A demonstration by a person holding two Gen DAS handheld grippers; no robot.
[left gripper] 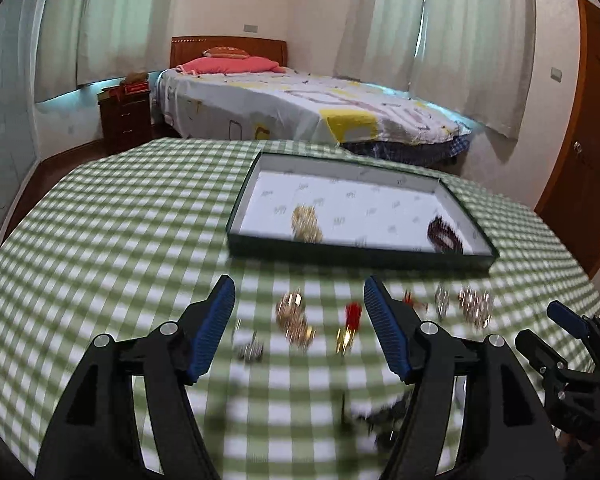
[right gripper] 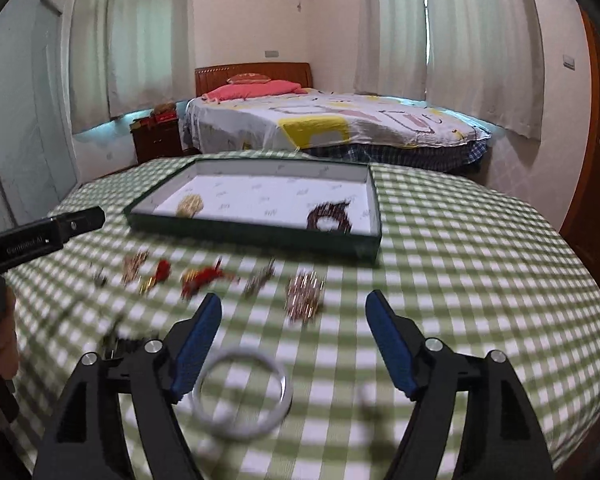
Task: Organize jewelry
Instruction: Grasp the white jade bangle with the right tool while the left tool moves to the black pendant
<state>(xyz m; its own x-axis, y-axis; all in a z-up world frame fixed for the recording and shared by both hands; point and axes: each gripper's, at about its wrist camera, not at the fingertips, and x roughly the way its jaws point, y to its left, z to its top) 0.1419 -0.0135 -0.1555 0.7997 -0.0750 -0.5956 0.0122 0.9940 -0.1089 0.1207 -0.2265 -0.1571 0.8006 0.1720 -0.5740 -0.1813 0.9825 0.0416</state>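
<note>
1. Green-and-white checked cloth covers the desk (left gripper: pixel 100 240), and both views are blurred.
2. A shallow dark-green rectangular tray with a white printed lining (right gripper: pixel 256 232) sits toward the far side of the desk; a gold beaded bracelet (right gripper: pixel 190 205) lies at its left and a dark brown beaded bracelet (right gripper: pixel 329 218) at its right.
3. Loose pieces lie in a row on the cloth in front of the tray: a gold chain cluster (left gripper: pixel 294 318), a red-and-gold earring (left gripper: pixel 349 326), small silver pieces (left gripper: pixel 250 348), and a rose-gold cluster (right gripper: pixel 305 294).
4. The left hand-held gripper (left gripper: pixel 300 332) hangs over this row, jaws wide apart, gripping nothing.
5. The right hand-held gripper (right gripper: pixel 294 344) is likewise wide open and empty; a plain silver bangle (right gripper: pixel 242 394) lies on the cloth just by its left finger.
</note>
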